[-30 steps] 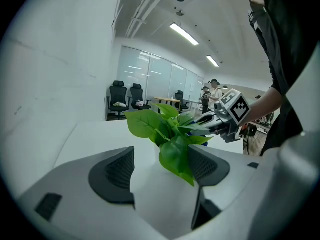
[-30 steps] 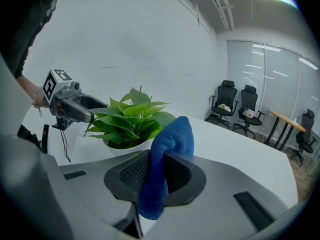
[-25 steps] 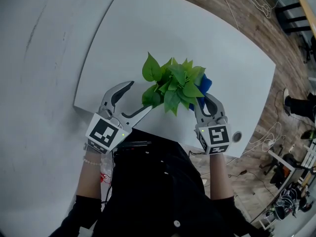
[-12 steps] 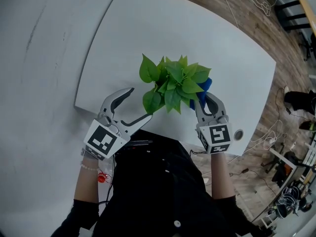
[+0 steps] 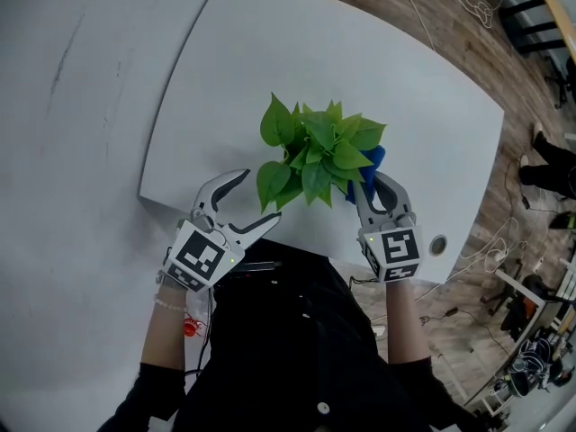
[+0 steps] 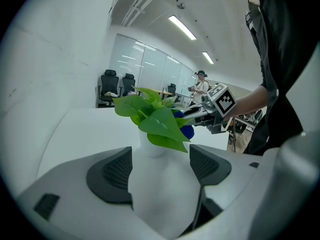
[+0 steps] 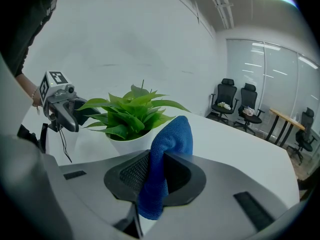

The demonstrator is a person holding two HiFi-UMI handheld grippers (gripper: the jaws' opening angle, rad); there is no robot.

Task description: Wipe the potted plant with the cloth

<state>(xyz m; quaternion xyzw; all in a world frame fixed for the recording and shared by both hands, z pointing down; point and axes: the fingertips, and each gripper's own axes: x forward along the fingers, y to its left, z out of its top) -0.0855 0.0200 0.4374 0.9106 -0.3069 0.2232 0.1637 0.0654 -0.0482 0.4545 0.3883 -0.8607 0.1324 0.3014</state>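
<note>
A potted plant [image 5: 319, 147] with broad green leaves stands in a white pot [image 6: 150, 148] near the front edge of the white table [image 5: 270, 61]. My right gripper [image 5: 373, 185] is shut on a blue cloth [image 5: 374, 158], which presses against the plant's right side. In the right gripper view the cloth [image 7: 167, 159] sticks up from between the jaws, with the plant [image 7: 132, 111] just beyond. My left gripper [image 5: 259, 198] is open at the plant's lower left. In the left gripper view the pot stands just ahead of the open jaws, untouched.
The table's front edge runs just under both grippers, with a round grommet [image 5: 438, 246] at the right. Wooden floor with cables [image 5: 490, 255] lies beyond the table's right side. Office chairs [image 7: 235, 104] and a standing person [image 6: 201, 86] are far behind.
My left gripper has drawn back from the pot toward the table's front edge, staying open. The plant's leaves shifted slightly. The right gripper with the cloth has hardly moved.
</note>
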